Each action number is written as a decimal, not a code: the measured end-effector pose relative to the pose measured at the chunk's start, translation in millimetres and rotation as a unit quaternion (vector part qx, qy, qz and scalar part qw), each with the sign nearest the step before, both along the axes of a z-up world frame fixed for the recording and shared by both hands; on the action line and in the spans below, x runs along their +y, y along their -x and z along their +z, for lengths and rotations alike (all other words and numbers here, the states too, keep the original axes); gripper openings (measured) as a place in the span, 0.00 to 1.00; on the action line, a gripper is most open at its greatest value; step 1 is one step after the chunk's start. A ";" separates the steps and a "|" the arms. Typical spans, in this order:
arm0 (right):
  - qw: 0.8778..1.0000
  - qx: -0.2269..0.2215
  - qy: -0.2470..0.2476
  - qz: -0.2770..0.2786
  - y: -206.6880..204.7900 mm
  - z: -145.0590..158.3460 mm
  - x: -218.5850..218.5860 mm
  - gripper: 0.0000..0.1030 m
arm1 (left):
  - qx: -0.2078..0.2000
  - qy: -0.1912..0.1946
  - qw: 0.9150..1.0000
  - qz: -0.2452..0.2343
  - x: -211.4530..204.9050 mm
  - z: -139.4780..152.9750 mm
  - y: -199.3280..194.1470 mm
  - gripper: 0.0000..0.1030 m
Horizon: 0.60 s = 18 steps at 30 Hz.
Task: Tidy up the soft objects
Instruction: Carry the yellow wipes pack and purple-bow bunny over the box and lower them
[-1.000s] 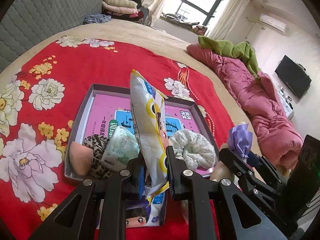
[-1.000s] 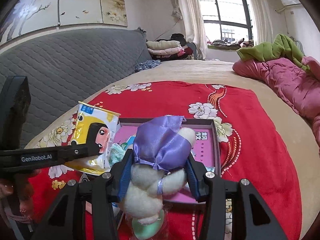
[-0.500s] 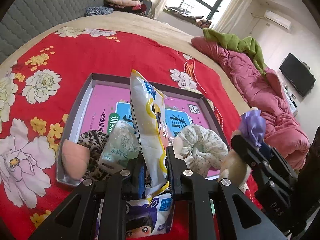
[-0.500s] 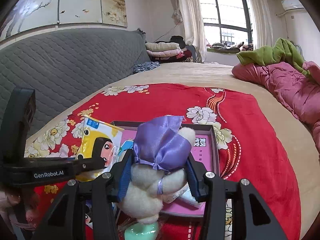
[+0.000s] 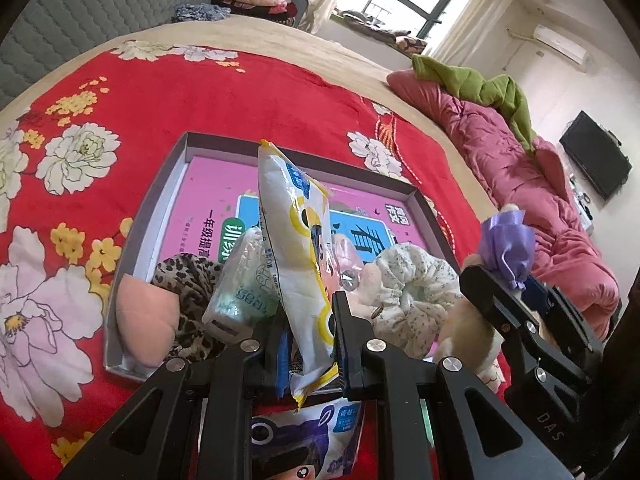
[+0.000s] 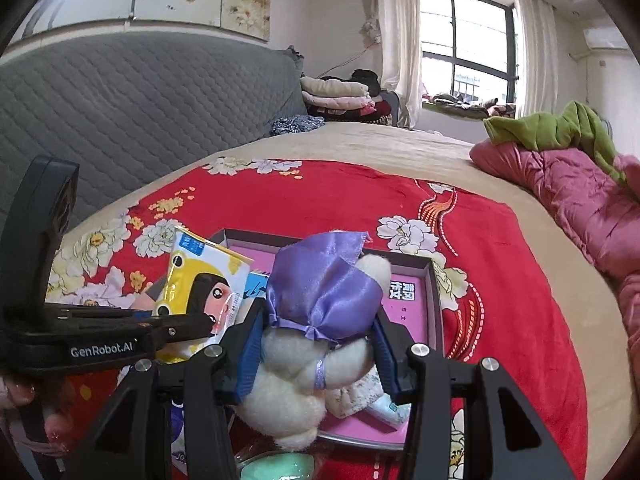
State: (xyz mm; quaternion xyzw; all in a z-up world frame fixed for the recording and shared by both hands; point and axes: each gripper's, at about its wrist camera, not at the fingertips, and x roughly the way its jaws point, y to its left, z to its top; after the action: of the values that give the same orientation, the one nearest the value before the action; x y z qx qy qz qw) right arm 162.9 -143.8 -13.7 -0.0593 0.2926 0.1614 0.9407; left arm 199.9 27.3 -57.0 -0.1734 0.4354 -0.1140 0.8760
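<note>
1. Left gripper (image 5: 310, 338) clamped on an upright tissue packet (image 5: 296, 248); right gripper (image 6: 316, 346) clamped on a plush toy (image 6: 304, 380) in a purple satin dress.
2. Surface: red floral blanket (image 5: 240, 92) on a bed, grey quilted headboard (image 6: 140, 104), window (image 6: 468, 48), pink quilt (image 5: 520, 168).
3. Versus 1.0 s ago: both grippers have moved closer over the tray (image 5: 160, 200); grips unchanged.
4. Packet stands above the tray's near edge, between a green tissue pack (image 5: 244, 284) and a floral scrunchie (image 5: 412, 292); plush hangs over the tray's right near corner.
</note>
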 end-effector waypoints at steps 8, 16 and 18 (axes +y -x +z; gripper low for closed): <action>0.999 0.022 0.046 0.004 -15.4 -13.0 13.4 0.47 | 0.000 0.012 1.000 -0.009 2.2 -6.7 -1.9 0.18; 0.995 0.039 0.093 0.003 -22.9 -33.2 28.1 0.48 | 0.002 0.026 1.000 -0.011 8.2 -10.6 -2.7 0.18; 0.994 0.037 0.105 0.001 -22.5 -37.1 30.7 0.48 | 0.001 0.029 1.000 -0.010 8.4 -10.9 -2.6 0.18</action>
State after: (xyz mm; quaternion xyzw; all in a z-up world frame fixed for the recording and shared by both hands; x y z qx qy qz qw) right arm 185.4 -113.1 -50.9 -0.1521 0.3427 0.1332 0.9174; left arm 202.5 35.7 -67.9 -0.1944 0.4347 -0.1348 0.8689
